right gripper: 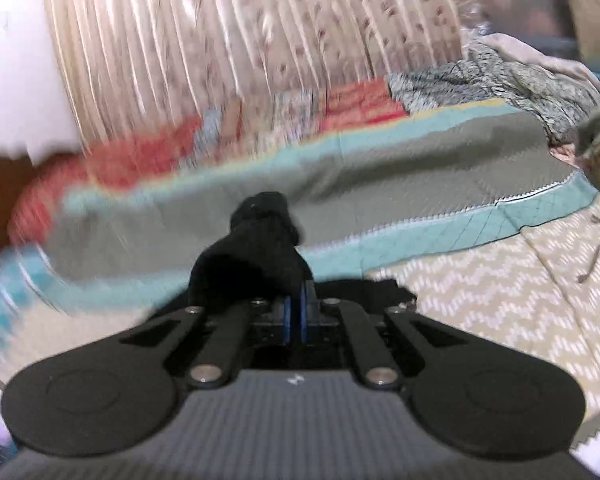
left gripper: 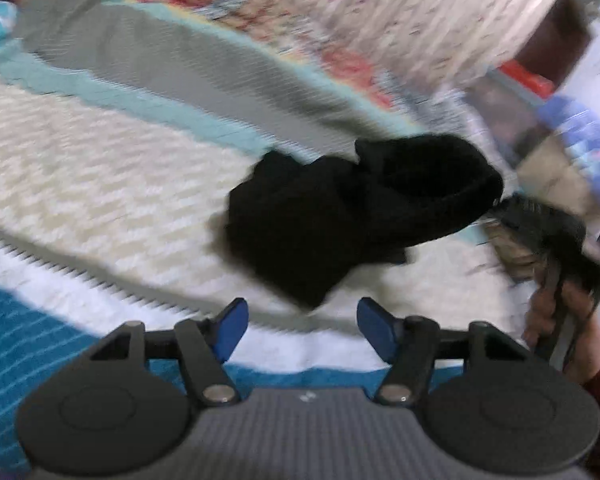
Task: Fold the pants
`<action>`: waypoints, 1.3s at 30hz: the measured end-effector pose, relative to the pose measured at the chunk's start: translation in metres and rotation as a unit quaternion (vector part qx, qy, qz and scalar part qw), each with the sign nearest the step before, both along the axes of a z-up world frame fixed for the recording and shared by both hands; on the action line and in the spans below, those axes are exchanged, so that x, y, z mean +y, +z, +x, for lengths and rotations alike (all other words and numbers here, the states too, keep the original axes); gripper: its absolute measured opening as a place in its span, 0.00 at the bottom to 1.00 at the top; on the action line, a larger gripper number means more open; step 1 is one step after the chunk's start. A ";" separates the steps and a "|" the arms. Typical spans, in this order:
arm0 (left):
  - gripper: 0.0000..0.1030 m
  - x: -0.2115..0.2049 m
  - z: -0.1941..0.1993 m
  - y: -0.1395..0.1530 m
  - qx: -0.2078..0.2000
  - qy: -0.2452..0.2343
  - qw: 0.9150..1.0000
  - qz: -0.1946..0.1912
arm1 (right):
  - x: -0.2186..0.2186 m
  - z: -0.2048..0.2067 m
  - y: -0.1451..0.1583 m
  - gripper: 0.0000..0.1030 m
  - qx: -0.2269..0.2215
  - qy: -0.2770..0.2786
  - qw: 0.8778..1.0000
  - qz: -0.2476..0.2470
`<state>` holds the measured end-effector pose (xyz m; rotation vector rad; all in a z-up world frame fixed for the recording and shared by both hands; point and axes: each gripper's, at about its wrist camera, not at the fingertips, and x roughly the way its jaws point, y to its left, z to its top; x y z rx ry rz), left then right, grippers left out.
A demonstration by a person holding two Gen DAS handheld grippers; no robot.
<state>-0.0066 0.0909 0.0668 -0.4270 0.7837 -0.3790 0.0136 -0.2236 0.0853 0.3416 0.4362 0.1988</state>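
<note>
Black pants bunched on the bed, one end lifted w/ right gripper clamped tight on the fabric, left gripper partly open w/ nothing between its fingers.

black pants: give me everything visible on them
The pants are black, soft, matte cloth, bunched in a crumpled heap, not yet folded. They lie on the cream zigzag bedspread, one end lifted to the right. The right gripper is shut on that end. The left gripper is open, short of them, touching nothing.
</note>
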 end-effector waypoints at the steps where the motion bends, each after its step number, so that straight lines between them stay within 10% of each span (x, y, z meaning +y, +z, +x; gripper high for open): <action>1: 0.60 -0.001 0.000 0.007 -0.011 -0.010 1.000 -0.026 | -0.002 -0.016 0.012 0.07 -0.012 0.010 1.000 0.004; 6: 0.77 -0.007 -0.007 0.022 -0.031 -0.044 0.993 -0.107 | 0.018 -0.058 0.021 0.07 0.002 0.097 0.995 0.023; 15: 0.82 -0.005 -0.014 0.009 0.009 -0.046 0.991 -0.124 | 0.123 -0.088 -0.014 0.07 0.083 0.298 0.951 -0.012; 18: 0.57 0.007 -0.015 -0.002 0.020 -0.042 0.992 -0.121 | 0.143 -0.095 -0.004 0.08 0.055 0.341 0.937 -0.039; 20: 0.23 0.015 -0.014 -0.009 0.032 -0.031 0.992 -0.119 | 0.145 -0.093 0.001 0.11 0.051 0.350 0.934 -0.046; 24: 0.15 0.040 -0.010 -0.020 0.052 0.005 0.990 -0.133 | 0.138 -0.085 -0.007 0.20 0.078 0.359 0.930 -0.010; 33: 0.14 0.107 -0.020 -0.052 0.084 0.125 0.982 -0.115 | 0.074 -0.042 -0.016 0.45 0.085 0.170 0.981 0.040; 39: 0.27 0.119 -0.036 -0.059 0.071 0.129 0.984 -0.101 | 0.071 0.027 -0.065 0.52 0.171 0.069 0.981 0.061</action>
